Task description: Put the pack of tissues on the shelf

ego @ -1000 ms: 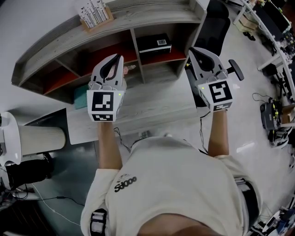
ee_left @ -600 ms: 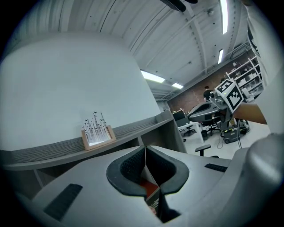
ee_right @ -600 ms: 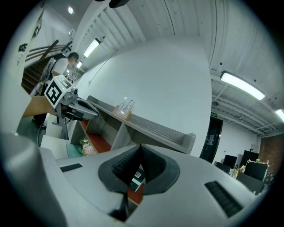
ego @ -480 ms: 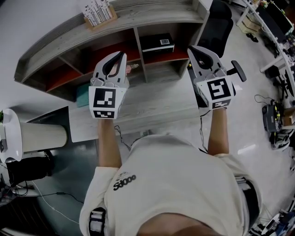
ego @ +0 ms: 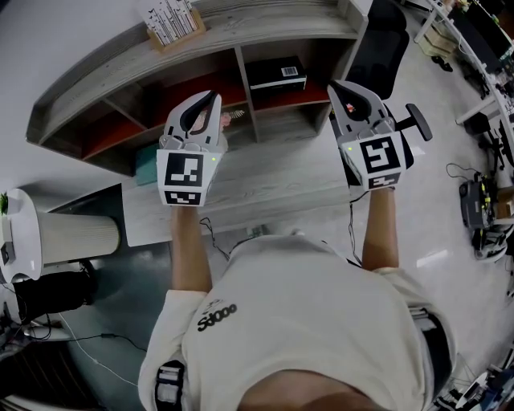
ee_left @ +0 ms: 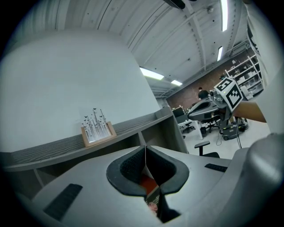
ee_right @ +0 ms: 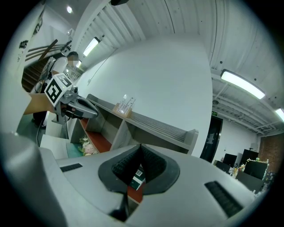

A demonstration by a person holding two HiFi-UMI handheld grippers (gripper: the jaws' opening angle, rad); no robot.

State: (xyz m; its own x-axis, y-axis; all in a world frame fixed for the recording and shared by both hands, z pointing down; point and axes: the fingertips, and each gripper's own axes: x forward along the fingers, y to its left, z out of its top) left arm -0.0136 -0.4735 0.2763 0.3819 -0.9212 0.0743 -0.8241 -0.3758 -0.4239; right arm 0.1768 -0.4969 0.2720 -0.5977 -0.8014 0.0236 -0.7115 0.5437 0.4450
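Note:
A teal pack of tissues (ego: pixel 145 166) with a flowered end (ee_right: pixel 86 144) lies on the grey desk (ego: pixel 265 181), at the foot of the shelf unit (ego: pixel 241 36). My left gripper (ego: pixel 210 95) hovers level over the desk just right of the pack, with most of the pack hidden behind it. Its pads meet with nothing between them (ee_left: pixel 145 148). My right gripper (ego: pixel 333 84) hangs at the desk's right end, also shut and empty (ee_right: pixel 141 146), facing the compartment with a black box (ego: pixel 275 74).
A wooden holder of white cards (ego: pixel 173 24) stands on the shelf top. The lower compartments have red floors (ego: pixel 104 136). A black office chair (ego: pixel 377 40) is at the right of the desk, and a white cylinder (ego: pixel 76 241) at its left.

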